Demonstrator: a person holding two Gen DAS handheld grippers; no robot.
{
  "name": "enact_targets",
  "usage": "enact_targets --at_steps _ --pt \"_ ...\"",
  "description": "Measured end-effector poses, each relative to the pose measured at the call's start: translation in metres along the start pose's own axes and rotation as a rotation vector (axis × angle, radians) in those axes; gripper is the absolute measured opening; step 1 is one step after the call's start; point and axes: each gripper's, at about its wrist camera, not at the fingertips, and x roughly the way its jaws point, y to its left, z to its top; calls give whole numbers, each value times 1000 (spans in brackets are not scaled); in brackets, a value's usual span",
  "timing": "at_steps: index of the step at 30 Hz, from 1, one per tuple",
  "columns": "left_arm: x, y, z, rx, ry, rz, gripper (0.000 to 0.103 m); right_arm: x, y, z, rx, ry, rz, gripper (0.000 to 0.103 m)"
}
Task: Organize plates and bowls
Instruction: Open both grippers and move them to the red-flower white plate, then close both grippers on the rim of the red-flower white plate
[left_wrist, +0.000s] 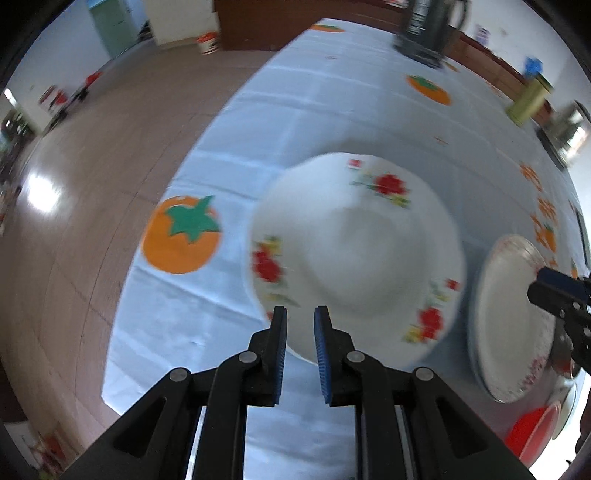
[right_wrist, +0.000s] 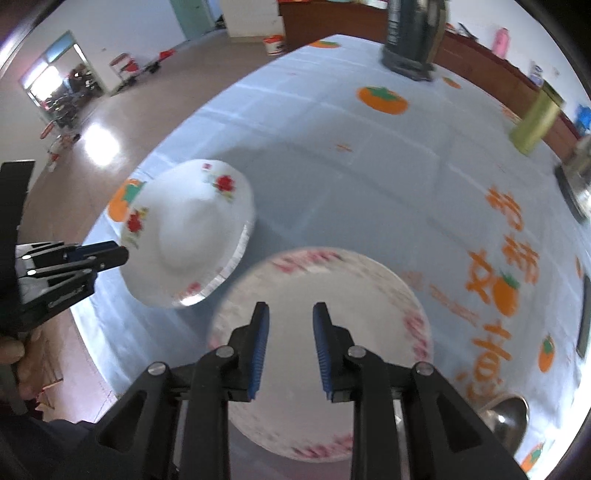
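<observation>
A white plate with red flowers (left_wrist: 354, 254) lies on the light blue tablecloth; it also shows in the right wrist view (right_wrist: 188, 232). My left gripper (left_wrist: 300, 314) is open, its fingertips at the plate's near rim, holding nothing. A white plate with a pink rim pattern (right_wrist: 321, 332) lies under my right gripper (right_wrist: 290, 310), which is open and empty above its near half. That plate shows at the right in the left wrist view (left_wrist: 509, 321). A red bowl (left_wrist: 532, 432) sits at the lower right there. Both views are motion-blurred.
The table (right_wrist: 369, 177) carries a dark jug (right_wrist: 410, 40) at the far side, a green-yellow tin (right_wrist: 535, 118), a metal container (right_wrist: 580, 173) at the right edge and a metal spoon (right_wrist: 506, 417). The table's left edge drops to a brown floor.
</observation>
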Motion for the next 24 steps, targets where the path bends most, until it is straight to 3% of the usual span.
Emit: enact_targets --at_steps 7,13,24 --pt "16 23 11 -27 11 21 17 29 24 31 -8 12 43 24" --pt "25 23 19 -18 9 12 20 51 31 50 -14 41 24 24" --pt "34 16 25 -7 19 8 23 76 27 59 -11 80 0 21"
